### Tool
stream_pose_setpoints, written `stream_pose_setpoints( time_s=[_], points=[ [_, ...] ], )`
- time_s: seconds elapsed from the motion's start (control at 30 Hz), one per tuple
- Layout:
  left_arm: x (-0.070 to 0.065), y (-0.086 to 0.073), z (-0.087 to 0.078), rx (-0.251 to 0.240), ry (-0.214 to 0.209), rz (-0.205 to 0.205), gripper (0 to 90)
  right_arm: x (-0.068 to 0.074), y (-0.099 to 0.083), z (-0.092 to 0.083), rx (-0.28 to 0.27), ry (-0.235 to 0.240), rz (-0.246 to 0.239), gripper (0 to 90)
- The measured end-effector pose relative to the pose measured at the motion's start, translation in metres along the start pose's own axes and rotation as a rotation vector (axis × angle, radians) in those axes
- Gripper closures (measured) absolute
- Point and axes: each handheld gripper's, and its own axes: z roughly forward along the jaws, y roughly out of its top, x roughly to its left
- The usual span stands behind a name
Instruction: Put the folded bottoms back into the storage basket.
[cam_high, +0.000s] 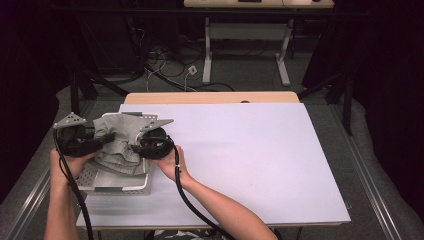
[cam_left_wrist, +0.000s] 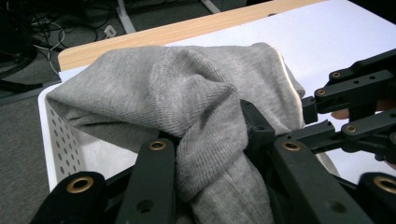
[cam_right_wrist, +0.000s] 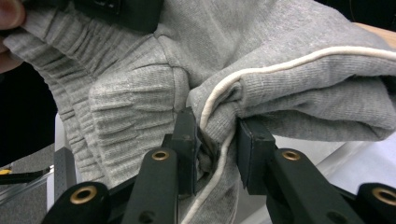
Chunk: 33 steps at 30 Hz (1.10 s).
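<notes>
- so there's a grey knit garment (cam_high: 119, 142) bunched up over a white perforated basket (cam_high: 117, 187) at the left end of the tabletop (cam_high: 250, 160)
- left gripper (cam_high: 102, 137) comes at it from the left side, and its fingers (cam_left_wrist: 254, 126) are clamped on a thick fold of the grey fabric; you can see the cloth squeezed between them in the left gripper view
- right gripper (cam_high: 135, 145) is on the other side of the bundle, pointing back toward the left one, the two of them just beside each other with the cloth in between
- its fingers (cam_right_wrist: 187, 135) are pinched on a hem edge with pale piping (cam_right_wrist: 280, 65) running along it, piping goes right down through the gap
- part of the garment is ribbed, like a cuff or waistband (cam_right_wrist: 112, 116), hanging on the left in the right gripper view
- the garment looks lifted a bit, mostly above the basket rim, lower folds still drooping into it
- rest of the tabletop is covered by a white sheet, with a wooden edge (cam_high: 210, 97) showing at the far side
- cables (cam_high: 185, 195) trail back from both grippers along the person's forearms
</notes>
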Motion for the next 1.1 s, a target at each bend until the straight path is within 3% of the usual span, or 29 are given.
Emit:
stream_pose_setpoints(
  time_s=[0.67,0.97,1.1],
  points=[
    [0.003,-0.004,0.009,0.027,0.023,-0.006,71.7,-0.002,-0.003,0.009,0.045,-0.004,0.022,70.1],
    [0.008,-0.008,0.016,0.056,0.031,-0.01,71.9,-0.003,-0.001,0.019,0.108,-0.011,0.022,68.3],
    [0.011,-0.011,0.018,0.068,0.025,-0.018,71.9,-0.002,0.002,0.02,0.153,-0.021,-0.008,63.1]
  ],
)
